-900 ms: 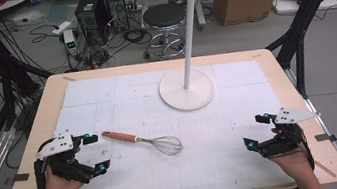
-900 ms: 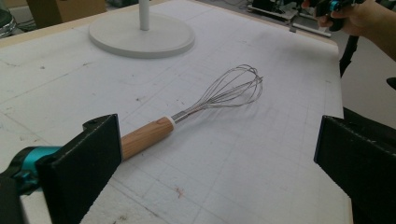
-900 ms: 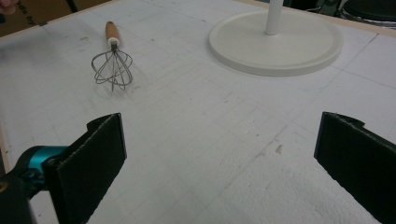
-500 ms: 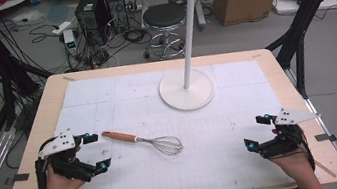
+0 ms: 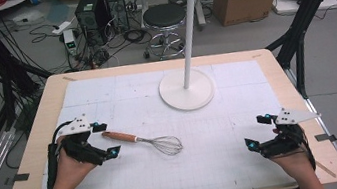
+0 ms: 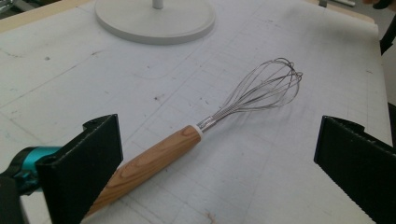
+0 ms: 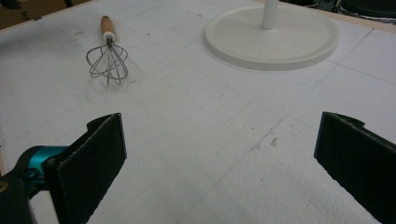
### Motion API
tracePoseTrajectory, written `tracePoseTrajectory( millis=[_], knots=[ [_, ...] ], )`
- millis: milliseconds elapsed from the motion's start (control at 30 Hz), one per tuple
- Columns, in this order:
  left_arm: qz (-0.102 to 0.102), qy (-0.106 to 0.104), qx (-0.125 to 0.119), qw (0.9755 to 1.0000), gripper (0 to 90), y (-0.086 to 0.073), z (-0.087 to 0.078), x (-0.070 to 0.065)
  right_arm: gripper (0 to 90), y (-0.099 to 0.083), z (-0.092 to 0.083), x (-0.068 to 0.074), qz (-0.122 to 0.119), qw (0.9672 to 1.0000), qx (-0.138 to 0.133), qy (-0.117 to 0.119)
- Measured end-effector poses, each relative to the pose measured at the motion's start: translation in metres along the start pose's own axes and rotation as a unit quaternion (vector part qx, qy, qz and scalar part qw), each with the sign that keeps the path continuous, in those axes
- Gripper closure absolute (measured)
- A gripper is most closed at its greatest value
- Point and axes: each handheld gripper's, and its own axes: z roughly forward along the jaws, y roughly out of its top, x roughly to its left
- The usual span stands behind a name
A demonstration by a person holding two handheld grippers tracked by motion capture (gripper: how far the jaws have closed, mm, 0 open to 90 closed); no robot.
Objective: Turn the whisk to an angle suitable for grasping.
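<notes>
Hand-held gripper [image 5: 105, 140] jaws gape over gridded white mat [image 5: 121, 94] — cluttered floor [image 5: 22, 40] beyond.

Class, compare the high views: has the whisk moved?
No. The whisk lies in the same spot relative to the stand's round base, handle toward the left gripper.

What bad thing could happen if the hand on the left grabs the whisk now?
1. The left gripper is open, with only the end of the whisk's wooden handle between its fingers. Gripped that far back, the wire end might droop or swing.
2. The handle looks round and smooth, so it could roll or slip as the fingers close.
3. The white stand is nearby; a swinging whisk might bump it.
</notes>
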Motion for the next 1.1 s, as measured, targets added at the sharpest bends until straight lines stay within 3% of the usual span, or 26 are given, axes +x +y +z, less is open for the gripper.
tracePoseTrajectory(
  millis=[167, 267, 400, 500, 533, 567, 600, 633, 667, 700, 733, 767, 867, 900, 933, 967, 1000, 1100],
  knots=[
    [0.002, -0.001, 0.016, 0.9999, 1.7, 0.007, 0.012, 0.003, 1.2, 0.0, 0.0, 0.0, 0.0, 1.0, 0.001, 0.0],
    [-0.01, 0.007, 0.031, 0.9994, 1.7, 0.007, 0.019, 0.008, 1.2, -0.001, -0.002, -0.002, 0.002, 1.0, 0.001, -0.004],
    [0.006, 0.013, 0.067, 0.9977, 1.7, 0.019, 0.027, 0.01, 1.2, -0.003, -0.003, -0.004, 0.008, 1.0, -0.001, -0.005],
    [0.008, 0.01, 0.068, 0.9976, 1.7, 0.024, 0.03, 0.011, 1.2, -0.003, -0.001, -0.004, 0.005, 1.0, 0.004, -0.003],
    [0.021, 0.016, 0.096, 0.995, 1.7, 0.029, 0.034, 0.014, 1.2, -0.003, 0.0, -0.003, 0.004, 1.0, 0.006, -0.003],
    [0.021, 0.016, 0.096, 0.995, 1.7, 0.029, 0.034, 0.014, 1.2, -0.003, 0.001, -0.003, 0.001, 1.0, 0.006, -0.004],
    [0.028, 0.014, 0.116, 0.9927, 1.7, 0.032, 0.041, 0.016, 1.2, -0.003, 0.001, -0.002, 0.003, 1.0, 0.008, -0.002],
    [0.028, 0.014, 0.116, 0.9927, 1.7, 0.032, 0.041, 0.016, 1.2, -0.003, 0.002, -0.002, 0.003, 0.9999, 0.01, -0.002],
    [0.027, 0.012, 0.13, 0.9911, 1.7, 0.033, 0.045, 0.017, 1.2, -0.003, 0.002, -0.002, 0.002, 0.9999, 0.01, -0.001],
    [0.04, 0.012, 0.172, 0.9841, 1.7, 0.034, 0.054, 0.019, 1.2, -0.003, 0.002, -0.002, 0.003, 0.9999, 0.01, -0.001],
    [0.046, 0.013, 0.189, 0.9808, 1.7, 0.034, 0.059, 0.02, 1.2, -0.004, 0.002, -0.002, 0.002, 1.0, 0.01, -0.001],
    [0.046, 0.013, 0.189, 0.9808, 1.7, 0.034, 0.059, 0.02, 1.2, -0.004, 0.002, -0.002, 0.002, 1.0, 0.009, -0.002],
    [0.044, 0.009, 0.21, 0.9766, 1.7, 0.031, 0.072, 0.026, 1.2, -0.004, 0.002, -0.003, 0.003, 0.9999, 0.01, -0.001],
    [0.044, 0.012, 0.221, 0.9741, 1.7, 0.03, 0.074, 0.027, 1.2, -0.005, 0.002, -0.003, 0.003, 0.9999, 0.01, -0.001],
    [0.044, 0.012, 0.221, 0.9741, 1.7, 0.03, 0.074, 0.027, 1.2, -0.005, 0.002, -0.003, 0.005, 0.9999, 0.011, 0.0],
    [0.043, 0.014, 0.231, 0.9719, 1.8, 0.028, 0.076, 0.027, 1.2, -0.005, 0.001, -0.003, 0.004, 0.9999, 0.011, 0.0],
    [0.044, 0.015, 0.247, 0.9678, 2.7, 0.025, 0.081, 0.029, 1.2, -0.005, 0.001, -0.004, 0.004, 0.9999, 0.011, 0.0],
    [0.044, 0.014, 0.259, 0.9649, 5.3, 0.022, 0.084, 0.032, 1.2, -0.007, 0.001, -0.005, 0.007, 0.9999, 0.011, 0.001]
  ],
)
